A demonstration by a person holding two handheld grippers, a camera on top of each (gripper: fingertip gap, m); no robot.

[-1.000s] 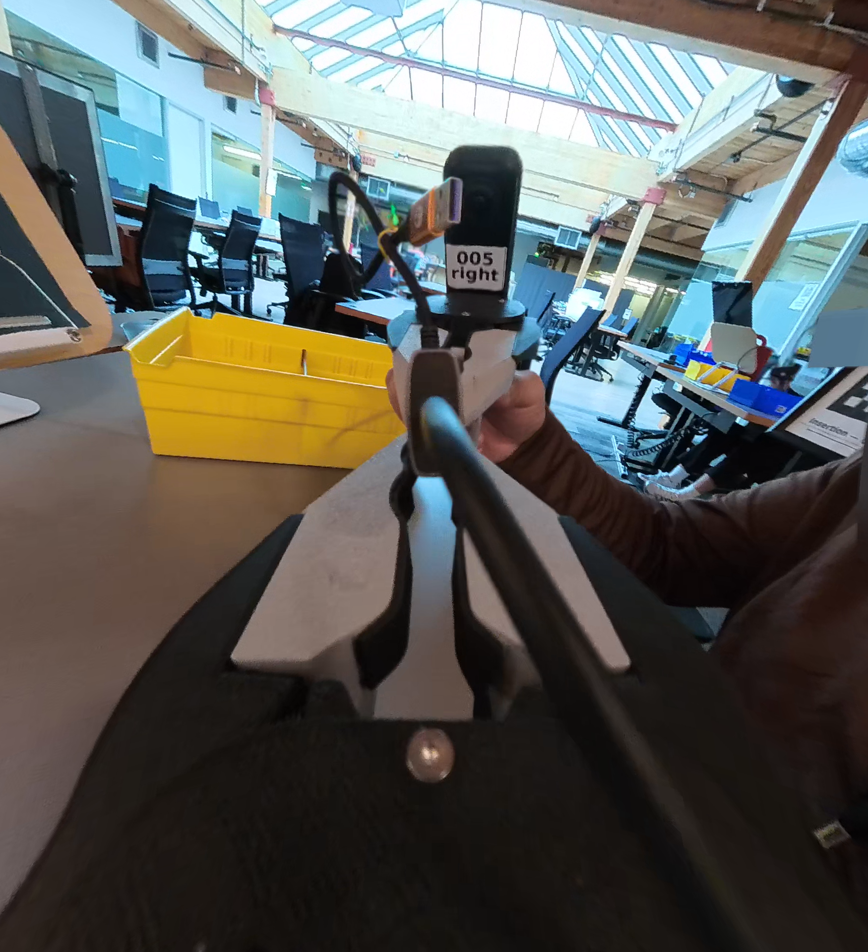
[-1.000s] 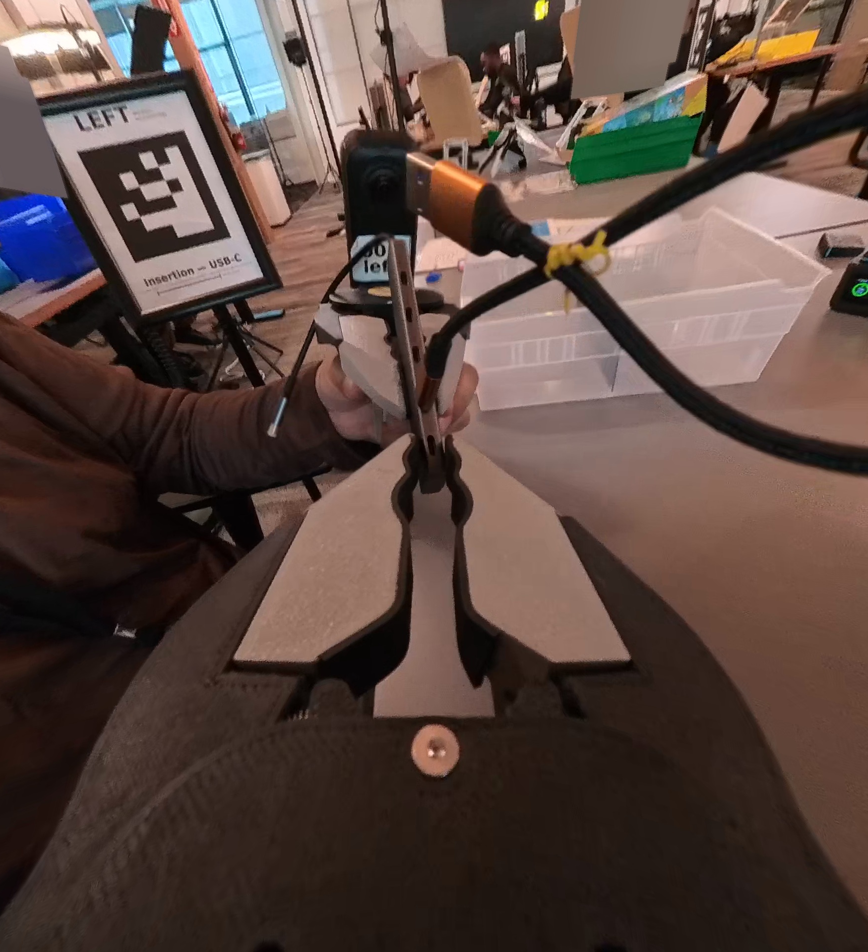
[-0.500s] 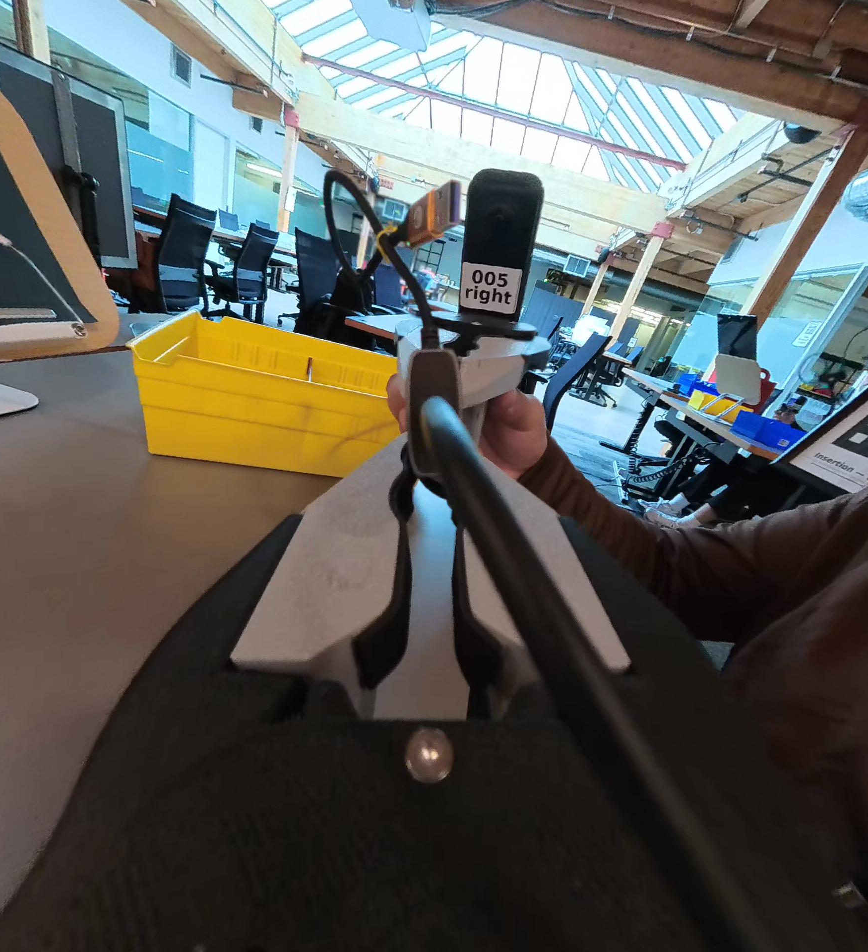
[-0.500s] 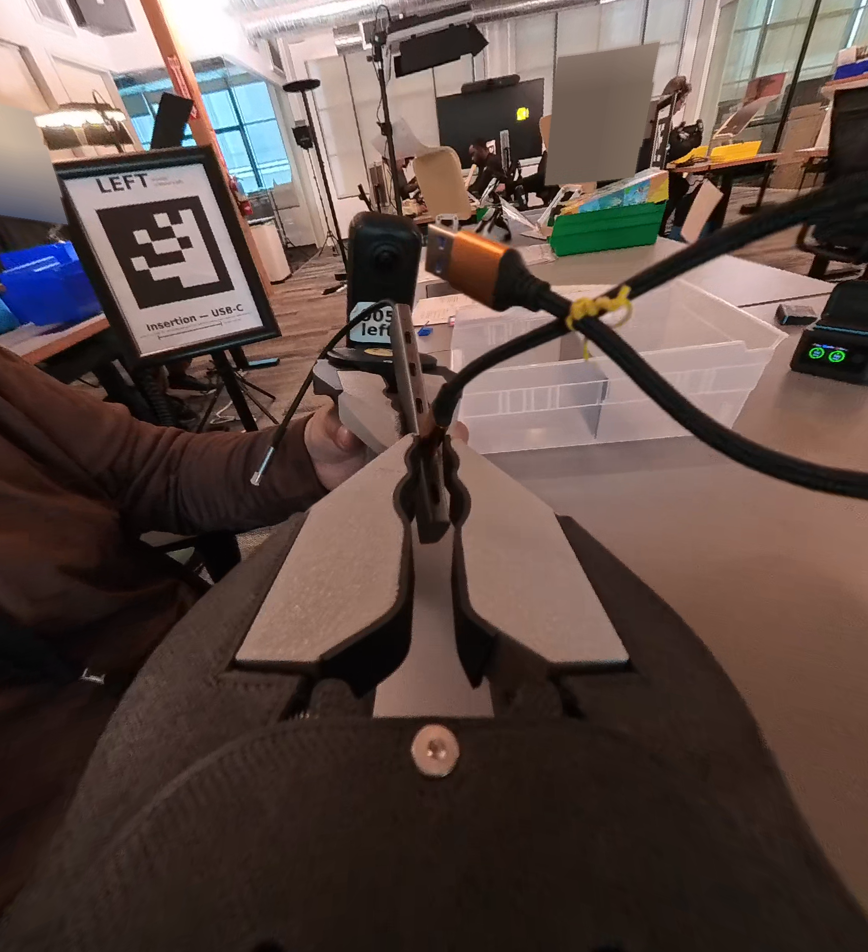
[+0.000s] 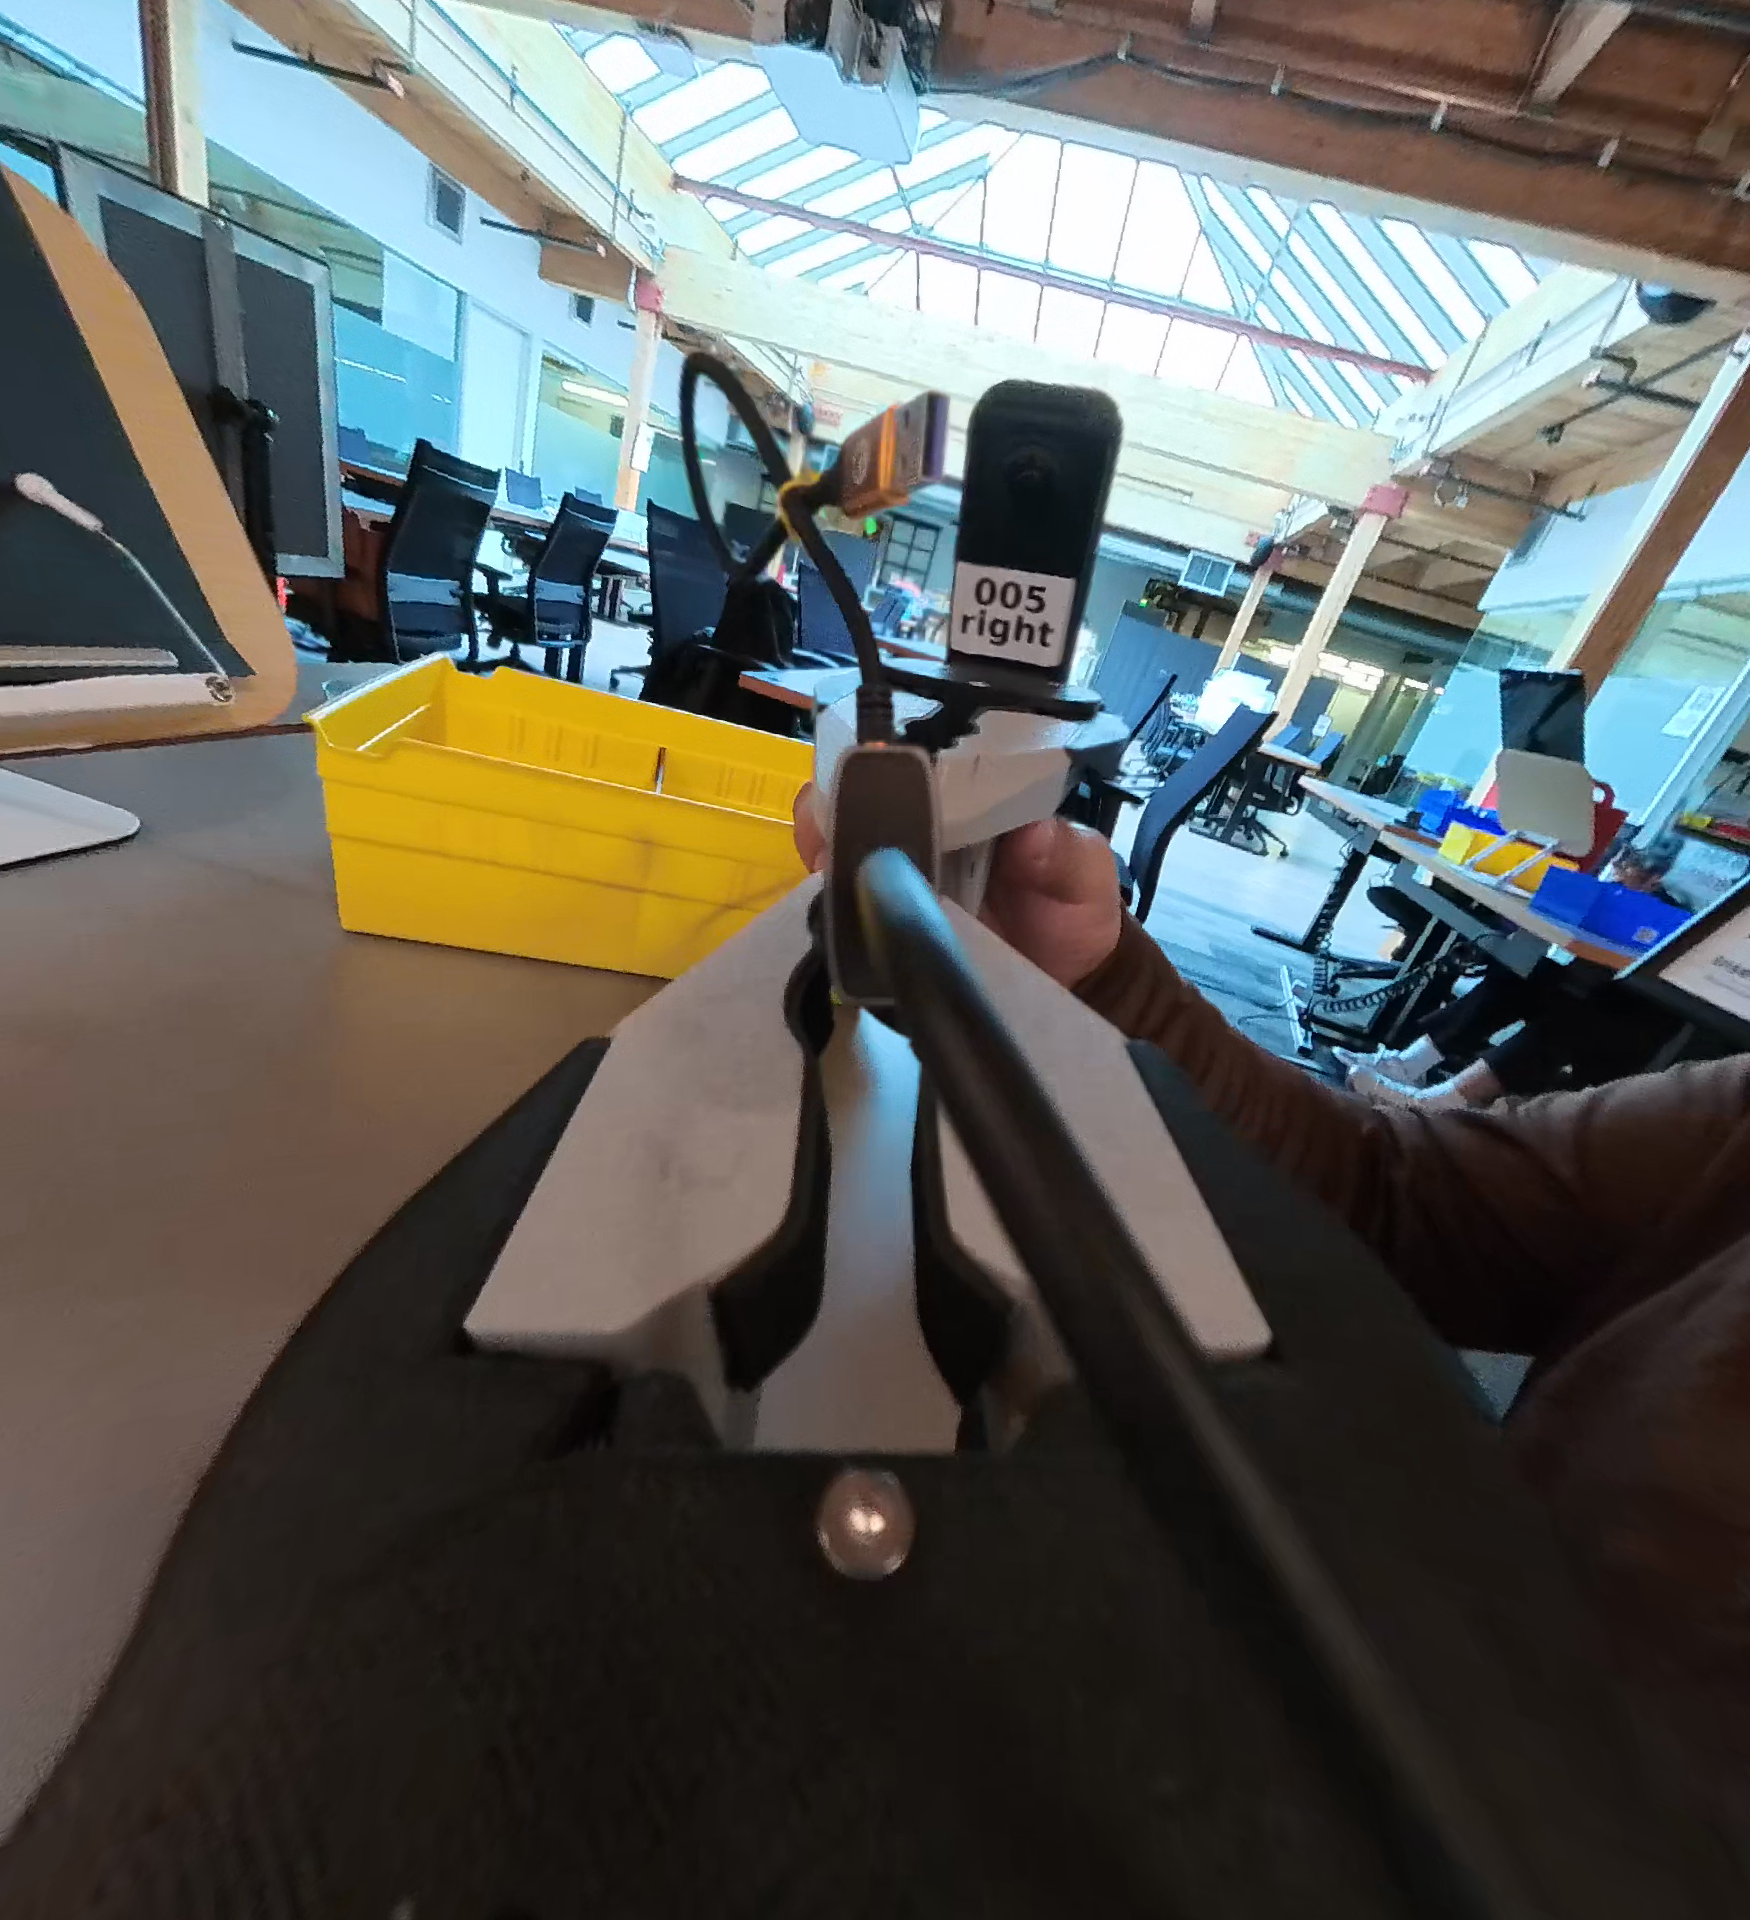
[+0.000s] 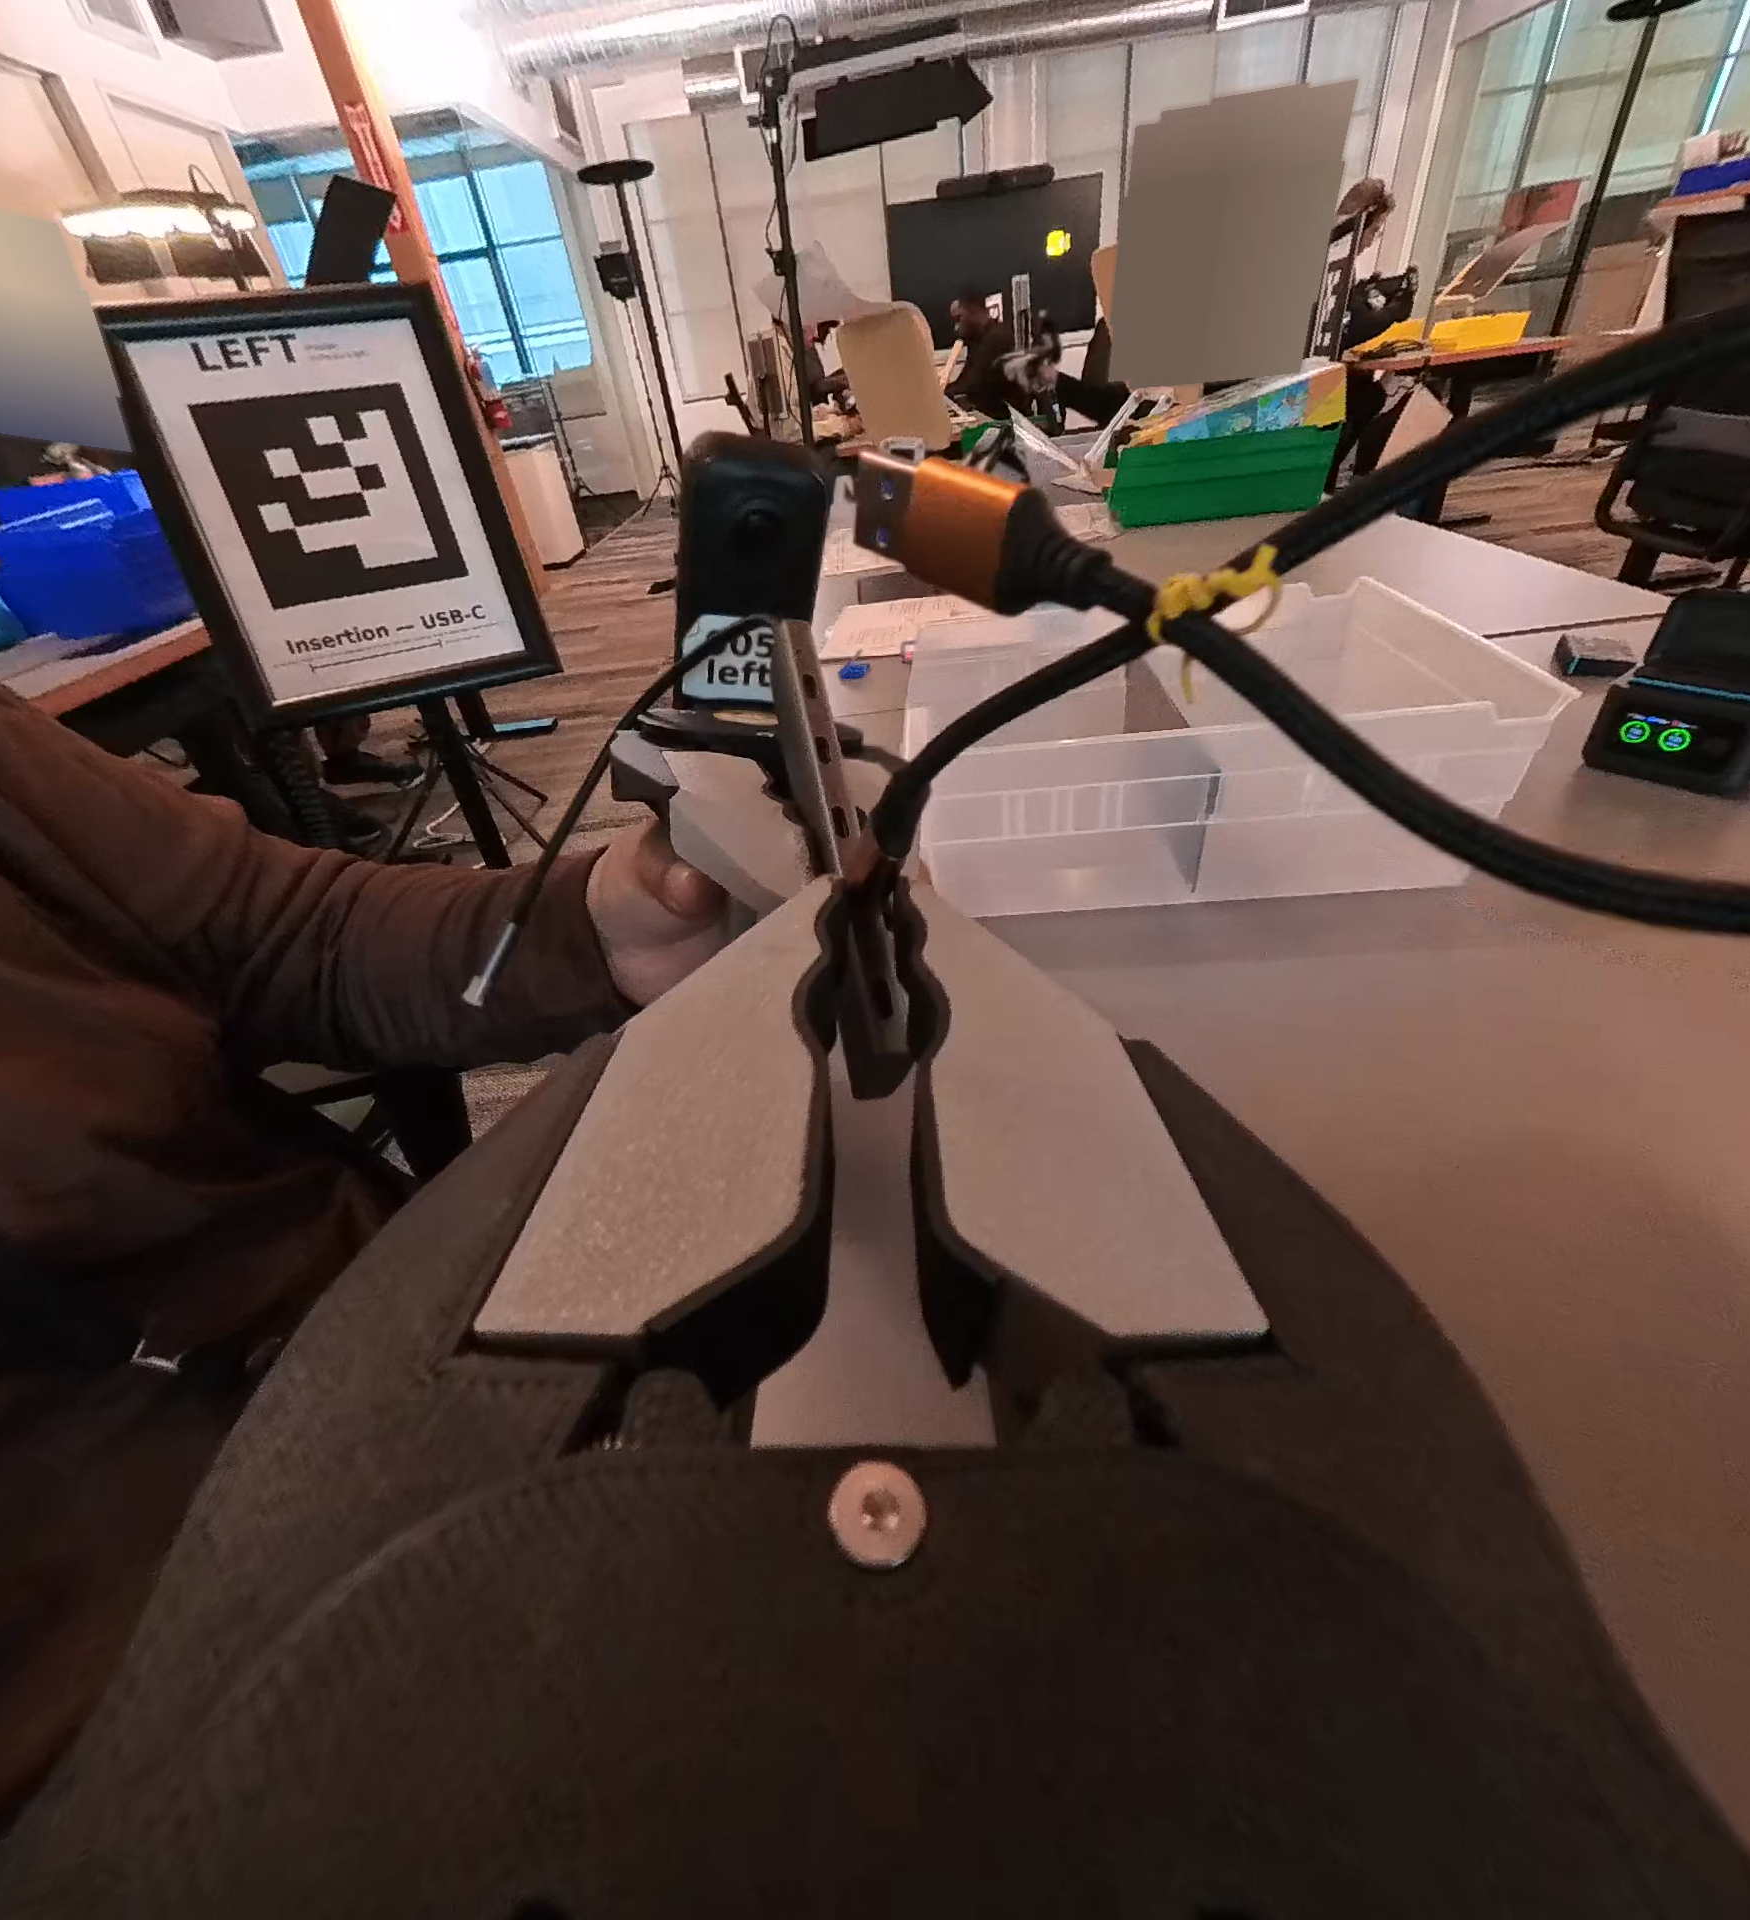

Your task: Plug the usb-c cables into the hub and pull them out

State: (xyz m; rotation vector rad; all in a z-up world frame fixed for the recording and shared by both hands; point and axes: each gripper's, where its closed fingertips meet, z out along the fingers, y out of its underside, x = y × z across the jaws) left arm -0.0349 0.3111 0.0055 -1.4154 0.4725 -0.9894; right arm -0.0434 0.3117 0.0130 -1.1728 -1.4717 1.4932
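A slim grey hub (image 6: 819,748) spans the gap between my two grippers above the table. My left gripper (image 5: 871,966) is shut on one end of the hub (image 5: 876,831). The hub's thin black lead (image 5: 1058,1195) trails back past the camera. My right gripper (image 6: 871,914) is shut where a black braided cable (image 6: 1370,769) enters the hub's side. The hub's near end lies between its fingers. The cable's free orange plug (image 6: 954,514) sticks up in the air and also shows in the left wrist view (image 5: 886,452). A yellow tie (image 6: 1203,592) binds the cable loop.
A yellow bin (image 5: 538,831) stands on the grey table behind the grippers. A clear bin (image 6: 1266,748) and a small black device with green lights (image 6: 1681,717) stand on the other side. A framed marker sign (image 6: 331,499) stands off the table edge. A monitor foot (image 5: 9,821) is at far left.
Both grippers have tilted upward together with the hub and cable. The hub's near end now sits deeper between the right gripper's fingers. Both grips are unchanged.
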